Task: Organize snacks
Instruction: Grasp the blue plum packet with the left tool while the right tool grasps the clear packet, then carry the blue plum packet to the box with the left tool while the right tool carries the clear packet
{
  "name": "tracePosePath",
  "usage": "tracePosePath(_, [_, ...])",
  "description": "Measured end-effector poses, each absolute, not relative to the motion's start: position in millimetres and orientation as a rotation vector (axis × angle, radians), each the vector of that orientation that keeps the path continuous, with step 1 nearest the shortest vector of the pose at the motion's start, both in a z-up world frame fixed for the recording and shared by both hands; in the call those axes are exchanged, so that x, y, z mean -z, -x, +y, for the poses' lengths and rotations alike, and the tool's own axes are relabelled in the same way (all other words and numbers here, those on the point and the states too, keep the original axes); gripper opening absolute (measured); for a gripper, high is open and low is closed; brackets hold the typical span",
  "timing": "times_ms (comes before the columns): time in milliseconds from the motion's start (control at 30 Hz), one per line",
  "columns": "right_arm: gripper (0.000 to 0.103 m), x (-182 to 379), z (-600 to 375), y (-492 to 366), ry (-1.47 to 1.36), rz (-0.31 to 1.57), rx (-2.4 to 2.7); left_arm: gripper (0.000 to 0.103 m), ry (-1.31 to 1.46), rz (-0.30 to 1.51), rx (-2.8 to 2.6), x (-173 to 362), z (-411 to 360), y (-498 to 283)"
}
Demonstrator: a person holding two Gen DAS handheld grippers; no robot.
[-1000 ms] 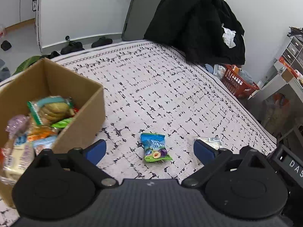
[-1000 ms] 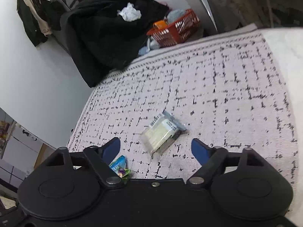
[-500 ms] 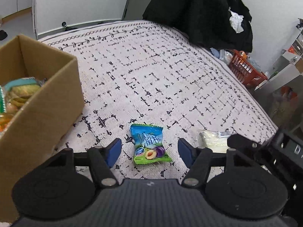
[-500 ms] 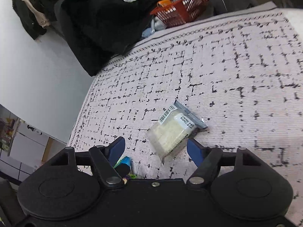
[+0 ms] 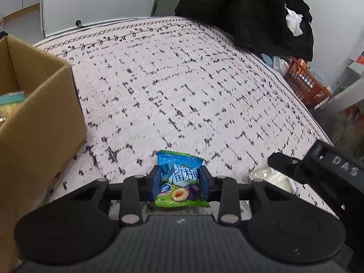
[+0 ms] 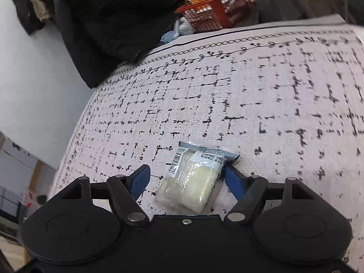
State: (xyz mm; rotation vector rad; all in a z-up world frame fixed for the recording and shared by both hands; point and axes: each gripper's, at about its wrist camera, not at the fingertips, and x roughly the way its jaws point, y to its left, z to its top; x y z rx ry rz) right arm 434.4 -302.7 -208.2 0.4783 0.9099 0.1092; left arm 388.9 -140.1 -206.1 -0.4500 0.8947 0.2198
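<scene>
A pale woven rug with black dashes (image 5: 182, 86) spreads ahead; beyond it, black clothing (image 6: 118, 16) and an orange plastic basket (image 6: 218, 13), perhaps holding laundry.

My left gripper (image 5: 179, 180) is low over the surface, its blue pads pressed against something between them. My right gripper (image 6: 187, 178) is low too, its fingers spread apart.
</scene>
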Motion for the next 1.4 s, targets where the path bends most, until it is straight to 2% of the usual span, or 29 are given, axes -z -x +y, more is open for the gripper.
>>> tracePosePath(200, [0.075, 209.7, -275.8, -434.3, -0.304, 0.901, -0.081, 0.034, 0.456, 0.881, -0.243, 201.1, -128.8, -393.4])
tracePosePath(333, [0.061, 209.0, -266.1, -429.5, -0.193, 0.903, -0.061, 0.034, 0.461, 0.872, -0.247, 195.4, -122.5, -391.7])
tracePosePath(367, [0.060, 208.1, -265.3, -427.5, -0.182, 0.906, -0.057, 0.034, 0.467, 0.871, -0.249, 194.3, -121.0, -390.5])
tracePosePath(600, [0.055, 195.7, -269.9, -410.5, -0.244, 0.919, -0.100, 0.034, 0.474, 0.868, -0.249, 185.9, -117.6, -375.6])
tracePosePath(1400, [0.053, 119.0, -261.9, -365.3, -0.370, 0.766, -0.241, 0.034, 0.443, 0.759, -0.241, 108.6, -103.7, -322.1])
